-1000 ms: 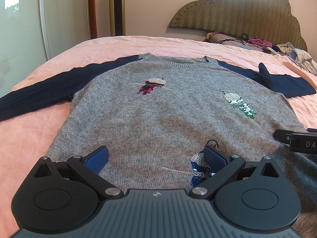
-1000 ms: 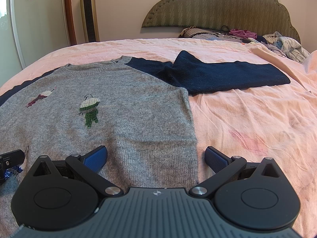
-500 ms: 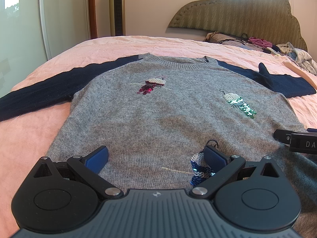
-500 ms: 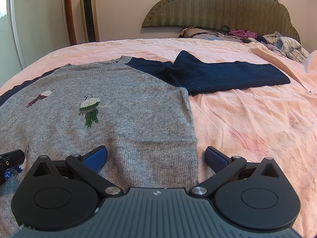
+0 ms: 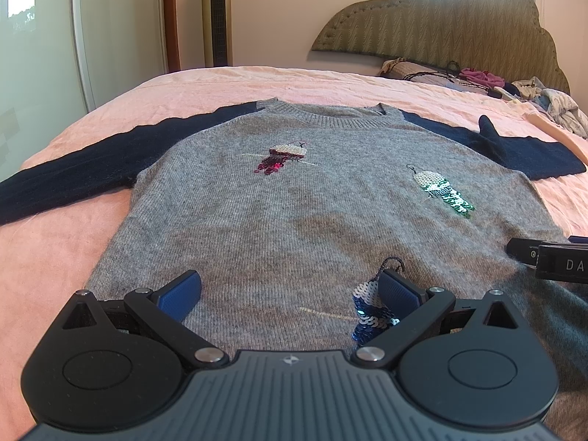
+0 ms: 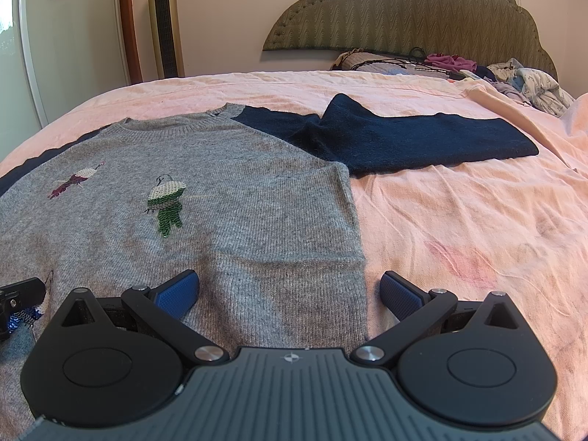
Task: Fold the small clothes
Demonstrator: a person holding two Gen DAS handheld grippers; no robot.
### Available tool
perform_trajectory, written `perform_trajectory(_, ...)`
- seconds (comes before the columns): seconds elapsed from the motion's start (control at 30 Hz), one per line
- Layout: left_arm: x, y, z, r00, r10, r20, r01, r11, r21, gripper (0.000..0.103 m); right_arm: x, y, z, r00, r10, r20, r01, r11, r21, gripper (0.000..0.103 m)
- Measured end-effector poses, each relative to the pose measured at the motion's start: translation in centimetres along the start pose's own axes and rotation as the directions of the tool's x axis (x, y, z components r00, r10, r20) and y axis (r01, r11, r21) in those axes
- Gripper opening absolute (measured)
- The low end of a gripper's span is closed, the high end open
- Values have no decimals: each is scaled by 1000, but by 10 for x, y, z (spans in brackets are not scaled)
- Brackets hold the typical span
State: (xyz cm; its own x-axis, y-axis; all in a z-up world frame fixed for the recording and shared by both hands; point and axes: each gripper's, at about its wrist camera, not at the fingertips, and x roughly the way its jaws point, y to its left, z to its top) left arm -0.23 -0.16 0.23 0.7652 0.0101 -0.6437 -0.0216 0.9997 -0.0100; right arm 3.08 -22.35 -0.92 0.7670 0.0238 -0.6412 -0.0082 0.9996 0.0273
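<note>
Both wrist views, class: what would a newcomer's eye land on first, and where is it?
A grey sweater with navy sleeves lies spread flat on the pink bed, sequin birds glittering across its front. Both open grippers, left gripper and right gripper, hover at its hem.

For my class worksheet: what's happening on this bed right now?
A person holds two grippers over a gray sweater with navy sleeves, spread face up on the pink bed. The left gripper and right gripper are both open near its bottom hem, the right at its side edge. Nothing is folded yet.
</note>
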Motion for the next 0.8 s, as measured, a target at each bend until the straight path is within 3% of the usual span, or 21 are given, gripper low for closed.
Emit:
perform_trajectory(0.3, -3, -1, -3, 1000, -10, -3, 10, 1000, 14, 103, -1, -1, 2, 1000, 11, -14, -11, 1000, -10, 103)
perform_trajectory(0.37, -3, 1, -3, 1000, -26, 1, 26, 1000, 12, 103, 0, -1, 10, 995, 86, -41, -87, 996, -11, 103)
perform_trajectory(0.43, -4, 4, -4, 999, -38, 5, 38, 999, -1, 103, -4, -21, 24, 981, 191, 9, -192, 980, 58, 103)
perform_trajectory(0.53, -4, 5, -3, 999, -45, 9, 45, 999, -8, 103, -9, -79, 59, 942, 310, 125, -331, 920, 212, 103)
perform_trajectory(0.6, -3, 6, -3, 999, -50, 11, 50, 999, -12, 103, 4, -130, 78, 923, 339, 182, -382, 858, 343, 103)
perform_trajectory(0.7, -3, 8, -2, 998, -64, 17, 64, 998, -23, 103, 38, -213, 99, 941, 226, 253, -334, 750, 572, 95)
perform_trajectory(0.77, -2, 10, -2, 997, -73, 21, 73, 997, -32, 103, 57, -257, 104, 956, 117, 268, -274, 678, 682, 78)
perform_trajectory(0.8, -2, 11, -2, 997, -75, 22, 76, 996, -36, 103, 67, -276, 106, 963, 64, 263, -238, 658, 715, 76)
